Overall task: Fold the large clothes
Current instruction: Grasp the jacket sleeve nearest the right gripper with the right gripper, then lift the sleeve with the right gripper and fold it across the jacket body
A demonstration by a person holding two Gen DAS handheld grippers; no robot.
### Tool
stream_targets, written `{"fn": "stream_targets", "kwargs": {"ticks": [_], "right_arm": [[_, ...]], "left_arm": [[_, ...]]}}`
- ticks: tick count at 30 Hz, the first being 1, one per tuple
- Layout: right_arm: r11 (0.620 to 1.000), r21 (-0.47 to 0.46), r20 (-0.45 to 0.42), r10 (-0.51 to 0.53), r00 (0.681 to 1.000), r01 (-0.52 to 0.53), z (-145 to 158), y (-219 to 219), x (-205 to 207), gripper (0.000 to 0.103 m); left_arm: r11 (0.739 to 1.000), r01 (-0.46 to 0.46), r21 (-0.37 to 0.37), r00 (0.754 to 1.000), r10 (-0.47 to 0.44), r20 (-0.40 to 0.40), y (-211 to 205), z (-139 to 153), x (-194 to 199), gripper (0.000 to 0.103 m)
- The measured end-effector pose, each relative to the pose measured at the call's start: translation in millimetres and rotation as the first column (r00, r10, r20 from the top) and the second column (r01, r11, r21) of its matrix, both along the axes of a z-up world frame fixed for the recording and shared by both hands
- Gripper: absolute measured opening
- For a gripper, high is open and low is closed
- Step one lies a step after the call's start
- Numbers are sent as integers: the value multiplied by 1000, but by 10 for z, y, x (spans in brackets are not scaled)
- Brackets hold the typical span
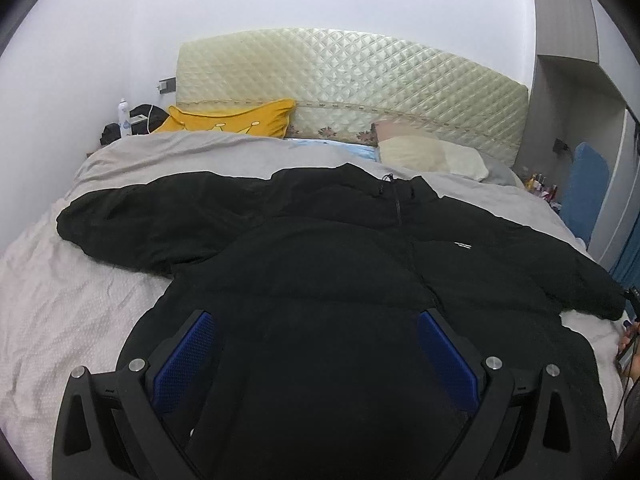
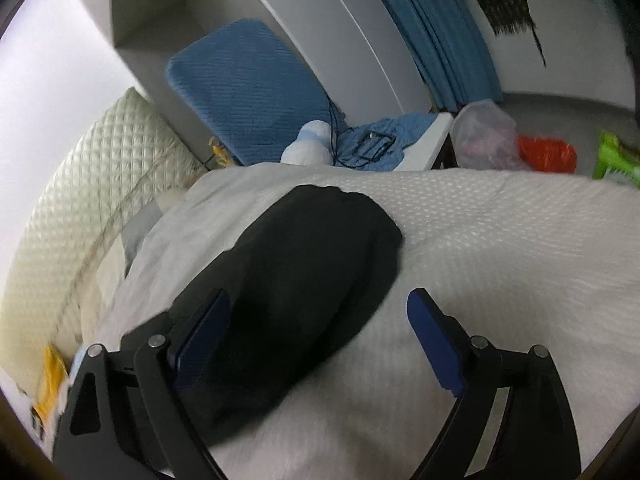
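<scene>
A large black padded jacket (image 1: 320, 248) lies spread face up on the bed, sleeves out to both sides, collar toward the headboard. My left gripper (image 1: 316, 320) is open above the jacket's lower body, its blue pads (image 1: 188, 356) wide apart and holding nothing. In the right wrist view the jacket's right sleeve (image 2: 312, 272) lies on the white bedspread, its cuff pointing toward the bed's edge. My right gripper (image 2: 320, 312) is open, its jaws straddling the sleeve without gripping it.
The bed has a pale bedspread (image 1: 72, 312), a quilted headboard (image 1: 352, 80), a yellow pillow (image 1: 232, 118) and a cream pillow (image 1: 432, 156). Beside the bed are a blue cushion (image 2: 248, 88), a cluttered nightstand (image 2: 384, 140), a plastic bag (image 2: 488, 136) and blue curtains (image 2: 452, 32).
</scene>
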State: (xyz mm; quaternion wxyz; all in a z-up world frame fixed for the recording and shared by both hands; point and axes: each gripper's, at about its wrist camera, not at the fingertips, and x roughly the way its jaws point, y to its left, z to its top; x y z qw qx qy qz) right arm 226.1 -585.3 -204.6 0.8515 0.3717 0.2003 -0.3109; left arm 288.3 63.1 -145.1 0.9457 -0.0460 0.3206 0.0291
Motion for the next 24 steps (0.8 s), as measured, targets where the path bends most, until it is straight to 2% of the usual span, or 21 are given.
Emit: {"fn": "stream_targets", "kwargs": {"ticks": [3, 5, 6, 7, 9, 12, 14, 19, 24], "right_arm": [[998, 34, 3, 46, 999, -46, -142, -105, 189, 90], [997, 25, -26, 72, 997, -71, -181, -140, 306, 90], [996, 16, -35, 83, 996, -83, -182, -147, 359, 86], [995, 14, -32, 98, 995, -97, -165, -164, 413, 80], [992, 15, -13, 127, 992, -127, -147, -169, 447, 48], [991, -15, -5, 136, 991, -136, -29, -146, 449, 24], [990, 1, 22, 140, 990, -140, 69, -145, 470, 15], [985, -68, 37, 162, 986, -159, 585, -20, 398, 9], [979, -124, 65, 171, 983, -162, 1168, 103, 256, 9]], "left_arm": [[1000, -14, 7, 1000, 14, 0, -34, -44, 93, 102], [1000, -19, 5, 1000, 19, -11, -57, -76, 160, 102], [1000, -23, 3, 1000, 23, -18, -64, -93, 190, 102], [1000, -23, 0, 999, 23, -25, -76, -115, 226, 102], [1000, -24, 5, 999, 24, -33, -91, -141, 267, 102], [999, -20, 30, 998, 22, -57, -138, -168, 320, 102], [998, -19, 63, 998, 23, -58, -155, -156, 303, 102], [996, -32, 87, 997, 38, -65, -108, -71, 252, 102], [998, 10, 61, 999, -8, -36, -9, 83, 105, 102]]}}
